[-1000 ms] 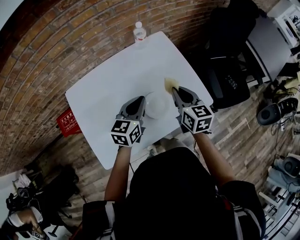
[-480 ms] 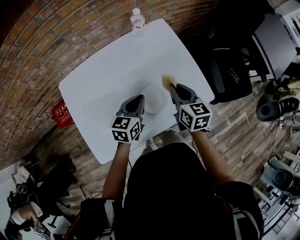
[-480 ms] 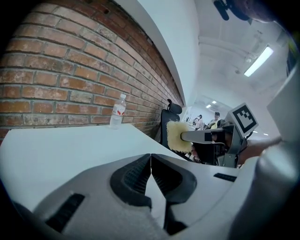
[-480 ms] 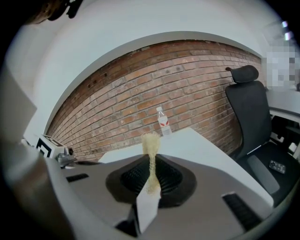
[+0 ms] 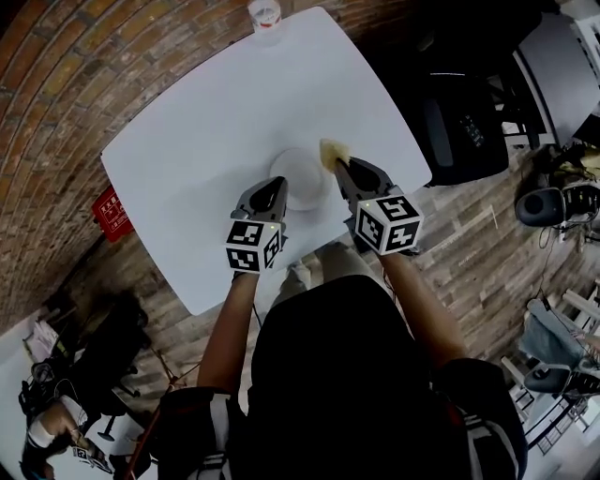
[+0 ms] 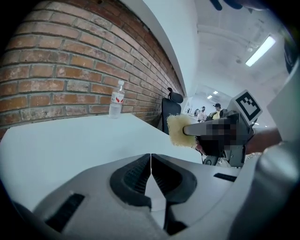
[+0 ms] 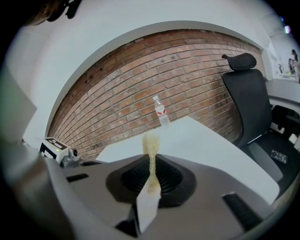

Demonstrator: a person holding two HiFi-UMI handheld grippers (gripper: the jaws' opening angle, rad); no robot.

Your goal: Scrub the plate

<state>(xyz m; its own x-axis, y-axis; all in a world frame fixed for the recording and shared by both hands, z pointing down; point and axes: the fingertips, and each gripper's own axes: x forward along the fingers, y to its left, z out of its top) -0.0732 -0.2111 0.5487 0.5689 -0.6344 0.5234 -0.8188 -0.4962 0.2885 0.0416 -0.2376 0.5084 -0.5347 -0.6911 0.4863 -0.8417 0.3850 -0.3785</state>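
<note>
We hold a gripper in each hand over the white desk [image 5: 206,131], close to its near edge. Left gripper [image 6: 150,164]: jaws pressed together, nothing between them. Right gripper [image 7: 151,171]: jaws clamped on a yellow sponge [image 7: 150,145], pinched thin between the pads, with its free end sticking out past the tips.

The plate [image 5: 298,176] is white and round. It lies flat on the desk just in from the near edge, about midway along it. In the head view the left gripper's tip is at the plate's left rim and the right gripper's tip with the sponge is at its right rim. We cannot tell whether either one touches the plate. The left gripper view shows the sponge up above the desk surface, off to the right.

A clear water bottle [image 5: 264,13] with a red-and-white label stands upright at the desk's far corner, well apart from the plate. A black office chair [image 7: 246,93] stands off the desk's right edge.
</note>
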